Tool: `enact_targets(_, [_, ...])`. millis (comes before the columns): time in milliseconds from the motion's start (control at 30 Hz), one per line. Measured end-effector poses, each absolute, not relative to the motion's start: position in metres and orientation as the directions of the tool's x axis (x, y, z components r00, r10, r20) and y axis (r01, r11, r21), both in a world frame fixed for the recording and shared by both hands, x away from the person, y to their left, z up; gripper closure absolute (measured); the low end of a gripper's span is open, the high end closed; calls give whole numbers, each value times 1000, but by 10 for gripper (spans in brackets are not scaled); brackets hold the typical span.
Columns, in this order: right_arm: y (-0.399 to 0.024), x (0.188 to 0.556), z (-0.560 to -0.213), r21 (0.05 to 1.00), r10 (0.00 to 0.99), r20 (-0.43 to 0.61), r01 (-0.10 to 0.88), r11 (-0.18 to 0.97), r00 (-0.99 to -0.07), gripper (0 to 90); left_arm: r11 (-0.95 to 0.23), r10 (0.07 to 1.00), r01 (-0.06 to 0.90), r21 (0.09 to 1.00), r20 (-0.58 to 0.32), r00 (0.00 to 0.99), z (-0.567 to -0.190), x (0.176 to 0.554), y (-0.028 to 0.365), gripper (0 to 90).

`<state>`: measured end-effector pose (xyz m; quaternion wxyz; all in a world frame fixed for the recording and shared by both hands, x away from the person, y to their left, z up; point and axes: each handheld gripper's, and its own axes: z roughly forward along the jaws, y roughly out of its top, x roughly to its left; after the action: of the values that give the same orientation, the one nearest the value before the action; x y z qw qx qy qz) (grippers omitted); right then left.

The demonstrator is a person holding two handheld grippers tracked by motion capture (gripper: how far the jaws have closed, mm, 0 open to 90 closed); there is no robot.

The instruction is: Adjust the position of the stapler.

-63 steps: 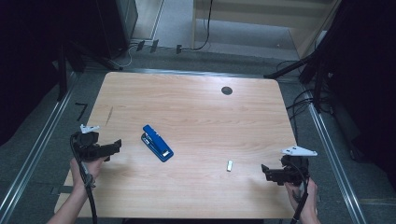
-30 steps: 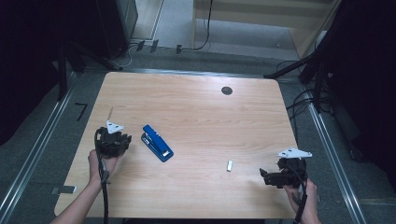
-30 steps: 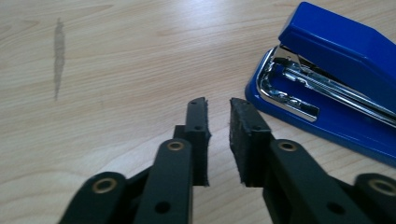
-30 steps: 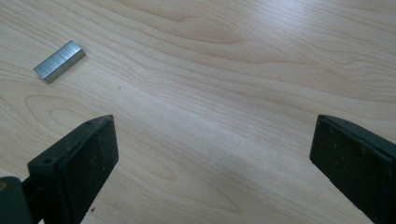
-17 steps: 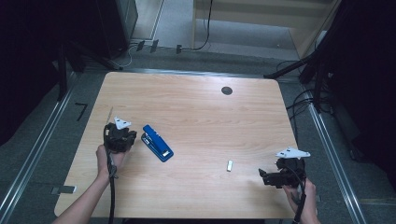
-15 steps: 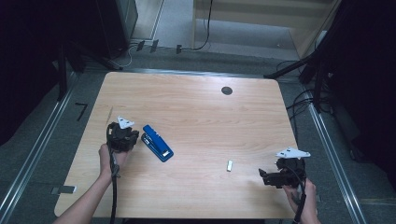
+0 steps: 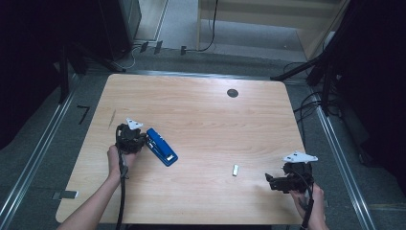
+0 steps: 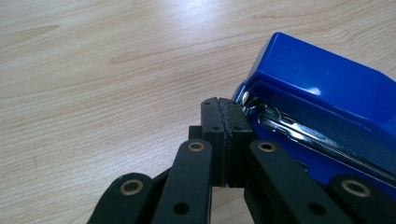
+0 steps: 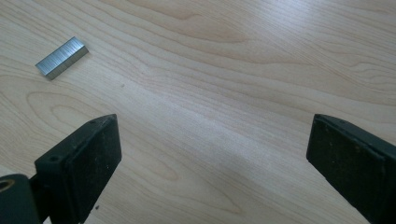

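A blue stapler [image 7: 162,146] lies on the wooden table [image 7: 206,115], left of centre. My left gripper [image 7: 142,139] sits right at the stapler's left end. In the left gripper view its jaws [image 8: 225,112] are pressed together with nothing between them, and their tips rest against the blue stapler [image 8: 322,93] beside its metal staple rail. A small silver strip of staples [image 7: 235,170] lies right of centre. My right gripper [image 7: 269,180] stands open near the table's front right, its jaws [image 9: 212,140] wide apart over bare wood, with the staple strip [image 9: 61,57] ahead and to the left.
A round black grommet [image 7: 232,93] sits in the table's far part. Metal rails run along both sides of the table, and cables lie on the floor beyond the far and right edges.
My left gripper has moved right across the table until its tips reached the stapler's left end. The right gripper, the stapler and the staple strip have stayed where they were.
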<state>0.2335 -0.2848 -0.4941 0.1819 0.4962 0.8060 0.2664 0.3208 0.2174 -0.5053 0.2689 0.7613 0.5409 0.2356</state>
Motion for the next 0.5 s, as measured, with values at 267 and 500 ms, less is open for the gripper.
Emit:
enact_targets(267, [-285,234,-495,608,895,-31,702,370,-445,32,-238,954,695,679,31,298,-503,324,214,900])
enact_targets(500, [-284,234,-496,607,894,-29,703,372,-447,32,-227,953,697,680,8,303,-503,325,214,900])
